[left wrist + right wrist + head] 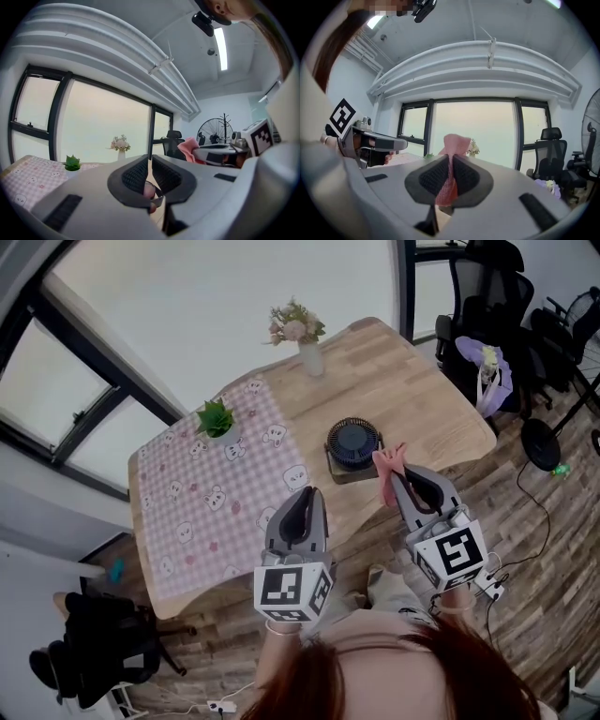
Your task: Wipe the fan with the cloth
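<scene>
Hugging table (pixel 422 395) edge: fan (pixel 353 443), cloth (pixel 387 469) alongside

Pink cloth (pixel 385 463) pinched in right claw (pixel 400 478), near round dark-blue fan (pixel 353 443).

matt wooden table (pixel 412 381), mesh-textured cloth (pixel 386 468)
</scene>
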{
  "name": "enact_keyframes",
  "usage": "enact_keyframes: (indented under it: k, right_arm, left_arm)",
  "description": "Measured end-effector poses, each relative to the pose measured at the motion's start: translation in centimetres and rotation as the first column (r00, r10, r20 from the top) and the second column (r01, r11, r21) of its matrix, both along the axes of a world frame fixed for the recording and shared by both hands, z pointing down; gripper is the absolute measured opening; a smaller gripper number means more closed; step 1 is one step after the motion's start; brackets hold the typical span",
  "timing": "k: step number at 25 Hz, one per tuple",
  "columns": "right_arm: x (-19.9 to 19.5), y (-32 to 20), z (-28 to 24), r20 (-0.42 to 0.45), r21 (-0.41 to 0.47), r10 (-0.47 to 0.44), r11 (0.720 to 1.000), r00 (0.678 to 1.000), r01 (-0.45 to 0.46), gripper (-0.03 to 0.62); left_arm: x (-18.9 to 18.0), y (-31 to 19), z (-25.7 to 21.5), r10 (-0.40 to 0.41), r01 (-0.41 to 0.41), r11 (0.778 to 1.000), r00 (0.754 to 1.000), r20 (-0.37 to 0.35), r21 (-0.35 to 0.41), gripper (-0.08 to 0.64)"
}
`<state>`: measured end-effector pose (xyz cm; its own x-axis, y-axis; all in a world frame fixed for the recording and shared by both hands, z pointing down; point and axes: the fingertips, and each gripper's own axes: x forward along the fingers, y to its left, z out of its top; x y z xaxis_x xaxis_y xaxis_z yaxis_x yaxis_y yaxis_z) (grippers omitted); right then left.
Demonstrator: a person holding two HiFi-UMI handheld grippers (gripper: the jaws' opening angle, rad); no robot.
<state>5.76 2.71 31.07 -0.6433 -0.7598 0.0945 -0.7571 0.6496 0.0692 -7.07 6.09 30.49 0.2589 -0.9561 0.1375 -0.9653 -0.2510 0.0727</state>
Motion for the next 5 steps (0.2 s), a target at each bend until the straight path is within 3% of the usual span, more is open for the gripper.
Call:
enact_keyframes:
  k: [5]
  right_arm:
    - [-2.0, 2.4, -0.4, -0.02, 0.019, 0.023, 1.0, 1.0, -0.023, 0.023]
  left_arm:
    - [-2.5, 3.0, -0.6, 0.014, -0.014, 1.0, 1.0, 0.003, 0.02, 0.029]
